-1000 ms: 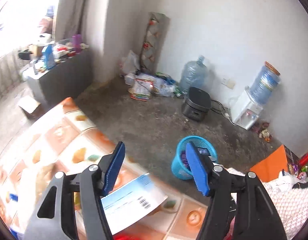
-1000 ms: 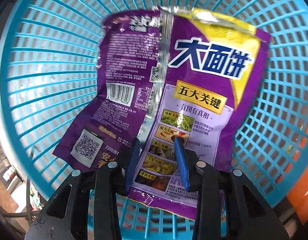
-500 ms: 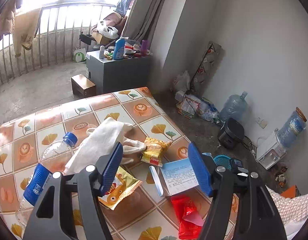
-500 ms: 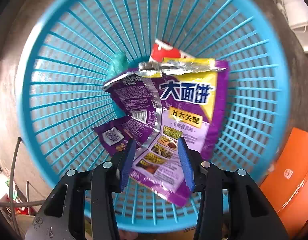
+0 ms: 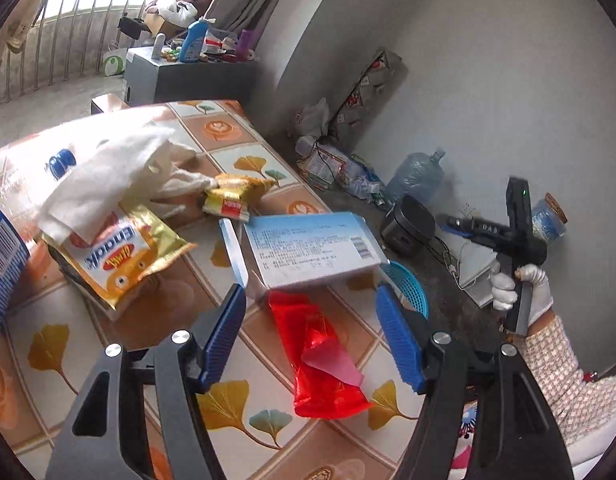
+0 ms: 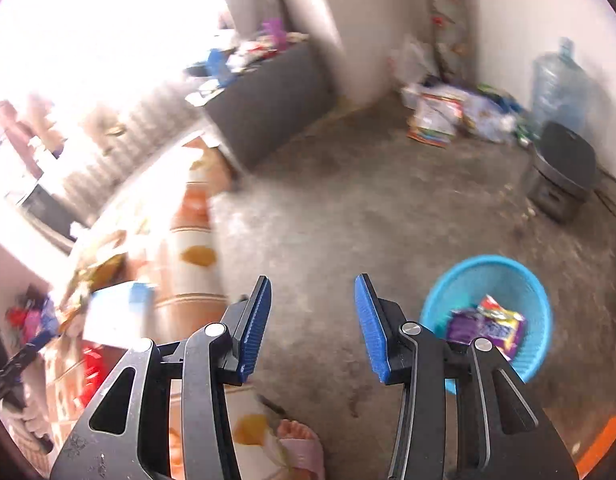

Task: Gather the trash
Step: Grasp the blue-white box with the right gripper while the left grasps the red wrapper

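**Left tongs lining up over the red wrapper**

The left gripper [image 5: 308,336] is hanging over the patterned table [image 5: 47,360] with its jaws standing apart and nothing between them. The red wrapper [image 5: 320,356] is lying directly beneath and just ahead of the gap, its long axis running near-to-far, roughly along the tongs' pointing line, so the pads would be closing across its narrow width. The white-and-blue box [image 5: 312,248] is resting just beyond it. The right gripper [image 6: 314,328], empty with its jaws parted, is sitting off to the right, seemingly farther from the wrapper. The blue basket [image 6: 440,300] is standing on the floor, a purple packet [image 6: 484,326] inside.
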Motion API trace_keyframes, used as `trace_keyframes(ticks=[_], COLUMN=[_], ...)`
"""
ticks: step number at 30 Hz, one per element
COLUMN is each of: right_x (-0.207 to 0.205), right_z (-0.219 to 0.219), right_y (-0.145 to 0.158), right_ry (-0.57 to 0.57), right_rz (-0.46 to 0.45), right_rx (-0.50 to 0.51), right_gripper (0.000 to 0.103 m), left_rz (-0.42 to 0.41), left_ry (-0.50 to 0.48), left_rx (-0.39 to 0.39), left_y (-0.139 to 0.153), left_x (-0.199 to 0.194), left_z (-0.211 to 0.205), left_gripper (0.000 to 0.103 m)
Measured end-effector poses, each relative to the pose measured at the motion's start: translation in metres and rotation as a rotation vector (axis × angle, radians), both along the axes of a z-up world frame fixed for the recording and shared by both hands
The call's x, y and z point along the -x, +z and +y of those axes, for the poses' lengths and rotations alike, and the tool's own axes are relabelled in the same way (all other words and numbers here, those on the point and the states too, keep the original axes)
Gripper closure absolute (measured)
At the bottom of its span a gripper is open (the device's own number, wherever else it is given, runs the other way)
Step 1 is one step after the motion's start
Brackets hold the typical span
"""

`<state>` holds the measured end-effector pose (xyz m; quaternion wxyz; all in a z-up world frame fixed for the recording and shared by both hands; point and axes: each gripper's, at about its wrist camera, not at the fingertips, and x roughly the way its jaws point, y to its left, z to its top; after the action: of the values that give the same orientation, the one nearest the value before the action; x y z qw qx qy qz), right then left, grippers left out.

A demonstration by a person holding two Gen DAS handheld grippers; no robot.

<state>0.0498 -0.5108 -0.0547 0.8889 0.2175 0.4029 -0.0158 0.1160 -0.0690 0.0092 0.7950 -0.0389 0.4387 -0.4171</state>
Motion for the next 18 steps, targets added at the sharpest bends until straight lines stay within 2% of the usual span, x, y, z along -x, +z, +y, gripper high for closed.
trace_keyframes(ticks=[2,5,7,9,10,13,18], right_x=[-0.028,-0.068,-0.093,-0.114,-0.120,-0.111,-0.066], right_z=[0.029,0.072,0.094,0.124,0.130,0.147,0.158], right_y=[0.005,0.001,-0.006,0.000,-0.007,-0.012,-0.006], right_ry=[0.127,0.277,0.349,0.403,0.413,0.456,0.446], right_rz=[-0.025,-0.010,0.013,0.053,0.079,0.164,0.201], right_rx=[-0.041,-0.053,-0.049,-0.017,0.004,-0.020,-0.096], right_gripper=[0.061,0.061,0.061,0.053,0.053,0.052,0.051], left_rz=[0.025,0.062,0.096,0.124,0.098,0.080,0.101], left_ry=[-0.005,0.004,0.010,0.016,0.019,-0.003,0.003], left_rx=[-0.022,-0.033,-0.044,-0.062,-0.060,-0.070,-0.043], left_y=[-0.014,-0.031,-0.042,-0.052,-0.052,-0.051,-0.052], left_x=[0.008,0.017,0.021,0.024,0.028,0.033,0.028], left_z=[-0.005,-0.009,-0.012,-0.014,-0.014,-0.014,0.004], left_gripper=[0.038,0.039,0.040,0.044,0.044,0.044,0.044])
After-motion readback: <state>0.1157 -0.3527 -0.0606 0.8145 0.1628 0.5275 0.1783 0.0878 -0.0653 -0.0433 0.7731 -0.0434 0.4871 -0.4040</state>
